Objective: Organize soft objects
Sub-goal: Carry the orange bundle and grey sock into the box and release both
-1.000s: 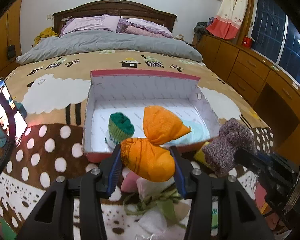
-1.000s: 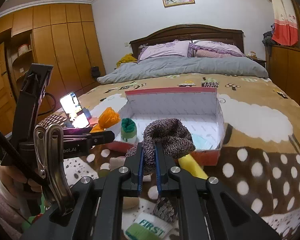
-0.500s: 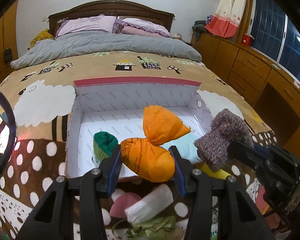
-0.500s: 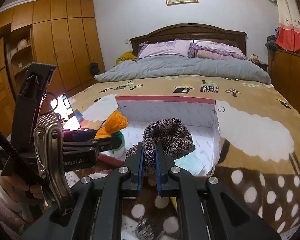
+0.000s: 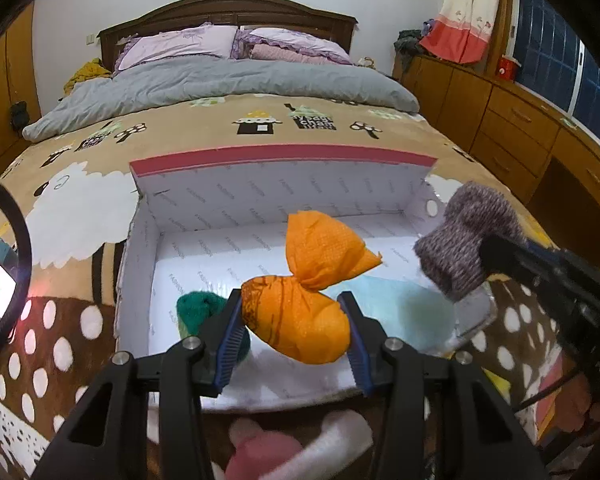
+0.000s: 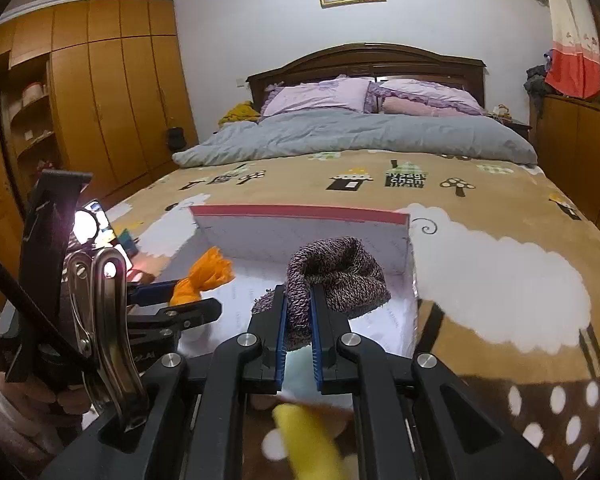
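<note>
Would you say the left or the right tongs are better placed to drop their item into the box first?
Left, probably. The left tongs hold the orange bundle above the white box floor, while the right tongs carry the knitted sock nearer the box's right wall.

Open-topped white box (image 5: 260,200): approach from above unobstructed; raised far wall with red rim blocks entry from behind. Floor inside: green sock (image 5: 198,308) at near left, pale blue cloth (image 5: 400,300) at right; centre and far strip bare.
</note>
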A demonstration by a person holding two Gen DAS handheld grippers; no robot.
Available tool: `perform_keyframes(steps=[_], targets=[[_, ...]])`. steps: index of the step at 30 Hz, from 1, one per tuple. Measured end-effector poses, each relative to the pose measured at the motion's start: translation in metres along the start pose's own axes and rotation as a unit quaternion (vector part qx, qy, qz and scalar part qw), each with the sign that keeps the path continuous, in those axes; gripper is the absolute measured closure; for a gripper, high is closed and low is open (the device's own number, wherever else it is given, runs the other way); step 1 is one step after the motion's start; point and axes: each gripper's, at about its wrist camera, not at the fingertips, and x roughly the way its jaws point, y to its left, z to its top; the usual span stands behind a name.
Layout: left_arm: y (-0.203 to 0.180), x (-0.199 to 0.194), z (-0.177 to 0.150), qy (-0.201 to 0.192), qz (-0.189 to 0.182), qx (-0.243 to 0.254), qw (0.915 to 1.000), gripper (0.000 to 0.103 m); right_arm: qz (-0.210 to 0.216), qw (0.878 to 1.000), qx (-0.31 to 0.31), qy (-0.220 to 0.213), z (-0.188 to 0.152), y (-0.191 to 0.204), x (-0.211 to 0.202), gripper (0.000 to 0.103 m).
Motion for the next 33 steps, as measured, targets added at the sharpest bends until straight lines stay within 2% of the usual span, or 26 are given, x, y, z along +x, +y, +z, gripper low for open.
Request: perform_keyframes(steps=[14, 22, 33], targets=[[-0.003, 0.048, 0.008, 0.012, 0.025, 0.030, 0.9992, 0.053, -0.021, 1.000, 0.003, 0.015, 0.005, -0.025, 0.047, 0.092], [0.004, 0.078, 0.006, 0.051, 0.022, 0.017, 0.9983, 0.051, -0.018, 0.999, 0.006, 0.027, -0.002, -0.032, 0.070, 0.092], [0.006, 0.080, 0.005, 0.045, 0.025, 0.020, 0.9985, 0.048, -0.009, 0.999, 0.014, 0.030, -0.008, -0.036, 0.074, 0.090]])
